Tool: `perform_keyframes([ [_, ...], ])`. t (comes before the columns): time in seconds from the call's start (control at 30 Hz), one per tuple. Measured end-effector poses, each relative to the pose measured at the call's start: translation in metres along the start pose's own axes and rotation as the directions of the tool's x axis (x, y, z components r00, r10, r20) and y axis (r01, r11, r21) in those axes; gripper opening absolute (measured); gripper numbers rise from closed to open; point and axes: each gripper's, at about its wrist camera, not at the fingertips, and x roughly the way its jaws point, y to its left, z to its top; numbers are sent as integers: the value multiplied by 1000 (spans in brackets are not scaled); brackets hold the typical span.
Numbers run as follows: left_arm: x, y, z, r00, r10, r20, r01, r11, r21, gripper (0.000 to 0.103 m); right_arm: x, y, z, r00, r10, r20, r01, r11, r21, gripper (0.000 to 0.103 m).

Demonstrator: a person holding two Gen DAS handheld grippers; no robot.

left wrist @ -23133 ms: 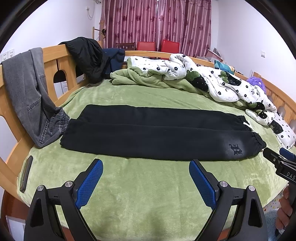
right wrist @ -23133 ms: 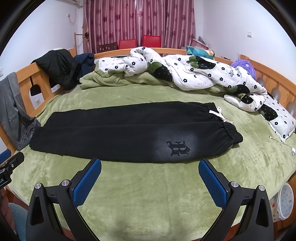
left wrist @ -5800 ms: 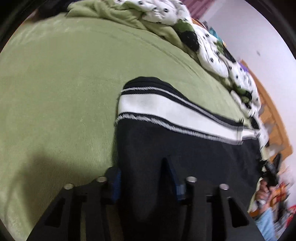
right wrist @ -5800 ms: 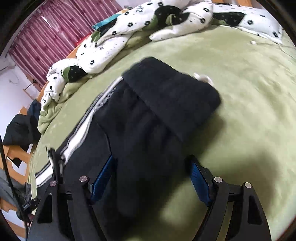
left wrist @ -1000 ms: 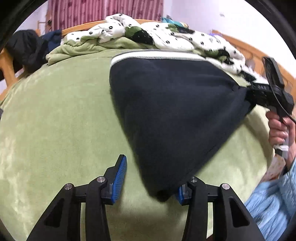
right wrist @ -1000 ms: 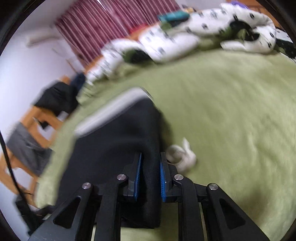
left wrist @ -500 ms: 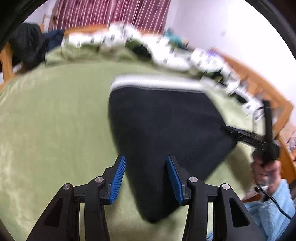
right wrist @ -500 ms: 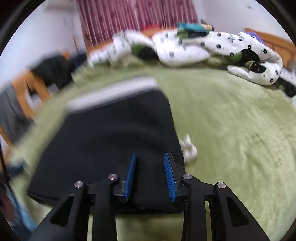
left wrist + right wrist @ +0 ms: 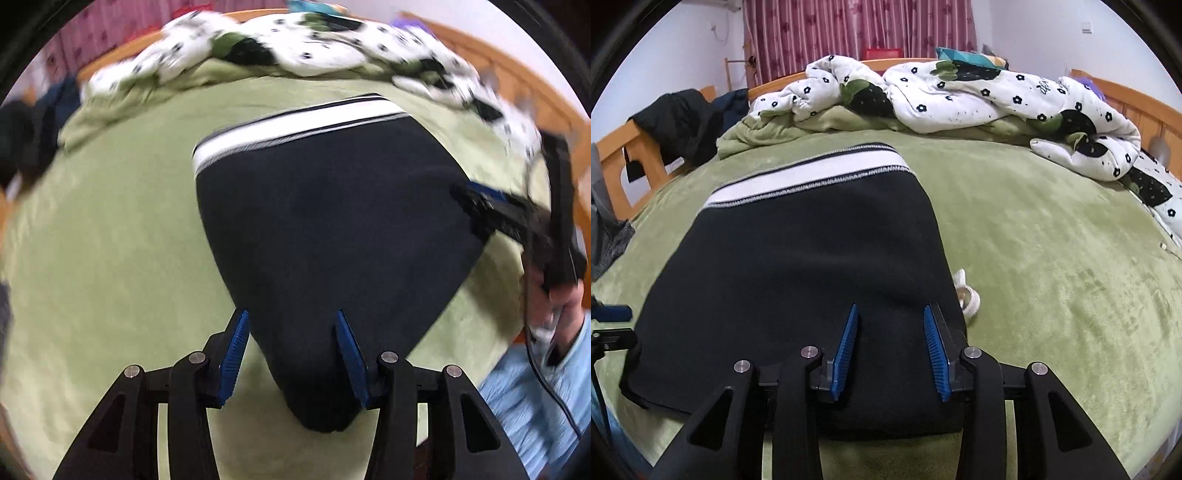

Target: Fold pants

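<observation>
Though folded, pants (image 9: 812, 266) with waistband farthest

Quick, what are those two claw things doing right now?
Left gripper: opening, folded pants between its jaws, not clamped.
Right gripper: opening over the pants.

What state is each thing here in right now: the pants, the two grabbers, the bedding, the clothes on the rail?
Pants: folded into a flat black rectangle on the green blanket, striped waistband at the far edge.
Drawstring: sticking out at the right side.
Left gripper: jaws opening, apart over the near corner.
Right gripper: jaws opening, clear of the cloth.
Flowered quilt: bunched up, unmade.
Black jacket: draped over the bed rail.
</observation>
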Motion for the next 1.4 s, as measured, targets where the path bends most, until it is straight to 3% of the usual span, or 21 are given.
perform_keyframes([
  [0.17, -13, -26, 18, 999, -6, -45, 8, 999, 52, 47, -6, -11, 16, 997, 68, 29, -72, 985, 155, 37],
  [0.3, -13, -50, 22, 996, 14, -93, -4, 995, 99, 47, -12, -12, 22, 995, 82, 55, -91, 975, 205, 37],
  [0.5, -33, -55, 31, 997, -60, -45, 64, 993, 99, 47, -11, -7, 23, 996, 65, 56, -75, 981, 182, 37],
  [0.7, -30, -46, 38, 998, -50, -38, 53, 995, 80, 47, -7, -17, 23, 997, 62, 45, -71, 973, 218, 37],
  [0.83, -22, -42, 41, 996, -56, -69, 60, 996, 62, 47, -5, -16, 23, 997, 61, 37, -67, 977, 203, 37],
  [1.17, -22, -41, 41, 998, -53, -40, 56, 994, 91, 47, -2, -13, 21, 998, 67, 14, -68, 986, 154, 38],
  [1.23, -18, -30, 35, 998, -59, -8, 59, 996, 72, 50, -3, -16, 21, 998, 62, 15, -64, 986, 155, 42],
  [1.3, -9, -15, 28, 997, -74, 19, 74, 997, 5, 56, -4, -17, 22, 999, 46, 21, -49, 987, 156, 53],
  [1.4, 10, 14, 9, 992, -115, 47, 121, 984, -130, 56, -7, -17, 24, 999, 17, 32, -21, 990, 138, 53],
])
